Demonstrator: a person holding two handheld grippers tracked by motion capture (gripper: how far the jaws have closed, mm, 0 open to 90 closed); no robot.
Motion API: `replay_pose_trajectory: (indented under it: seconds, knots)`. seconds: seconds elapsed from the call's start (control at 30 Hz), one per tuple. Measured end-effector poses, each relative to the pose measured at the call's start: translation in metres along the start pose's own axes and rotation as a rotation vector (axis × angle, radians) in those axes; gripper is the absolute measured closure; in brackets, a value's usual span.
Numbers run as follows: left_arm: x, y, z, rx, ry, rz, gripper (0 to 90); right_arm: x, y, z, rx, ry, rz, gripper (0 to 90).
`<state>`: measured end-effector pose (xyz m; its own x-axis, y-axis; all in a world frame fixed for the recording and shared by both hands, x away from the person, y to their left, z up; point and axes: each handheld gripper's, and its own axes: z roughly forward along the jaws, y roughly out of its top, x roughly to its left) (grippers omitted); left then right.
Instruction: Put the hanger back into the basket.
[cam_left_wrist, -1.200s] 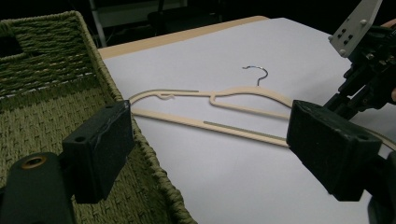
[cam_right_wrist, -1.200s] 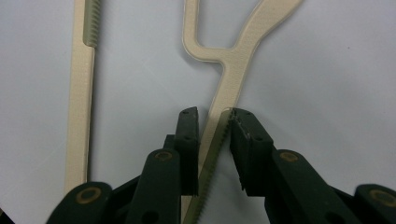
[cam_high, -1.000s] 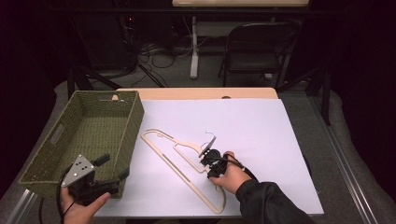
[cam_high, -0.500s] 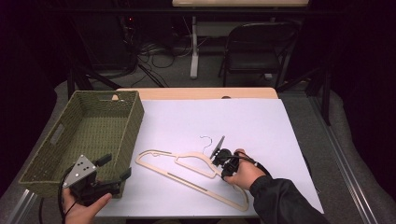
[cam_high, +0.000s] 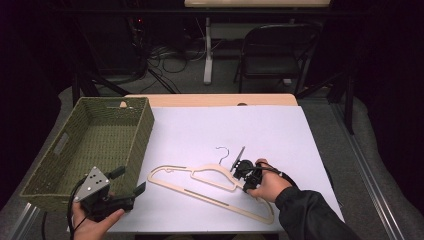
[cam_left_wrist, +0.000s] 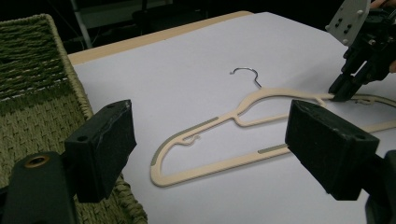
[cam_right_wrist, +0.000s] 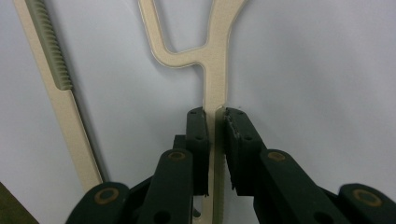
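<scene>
Hanger (cam_high: 210, 187): cream, grey grip strips, metal hook; flat on white sheet (cam_high: 280, 130), right of basket (cam_high: 90, 145). Basket: green, woven, nothing seen inside. Right gripper (cam_right_wrist: 215, 122): clamped on hanger arm. Left gripper (cam_left_wrist: 210, 140): jaws wide apart, beside basket.

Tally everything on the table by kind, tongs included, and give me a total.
Hangers: 1, the beige hanger
Baskets: 1, the green woven basket
Tongs: 2, the left tongs and the right tongs
Total: 4
</scene>
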<state>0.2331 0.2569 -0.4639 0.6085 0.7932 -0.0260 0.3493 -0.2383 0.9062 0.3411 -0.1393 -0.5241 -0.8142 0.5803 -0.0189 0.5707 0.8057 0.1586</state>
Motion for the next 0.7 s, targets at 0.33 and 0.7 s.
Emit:
replay_pose_trajectory:
  seconds: [0.33, 0.7]
  knots:
    - [-0.001, 0.000, 0.002, 0.008, -0.005, 0.007, 16.0, 0.006, -0.007, -0.006, -0.063, -0.079, -0.038, 80.5]
    - [-0.006, 0.003, 0.003, 0.003, -0.018, 0.021, 16.6, 0.022, -0.016, -0.017, -0.130, -0.246, -0.138, 80.6]
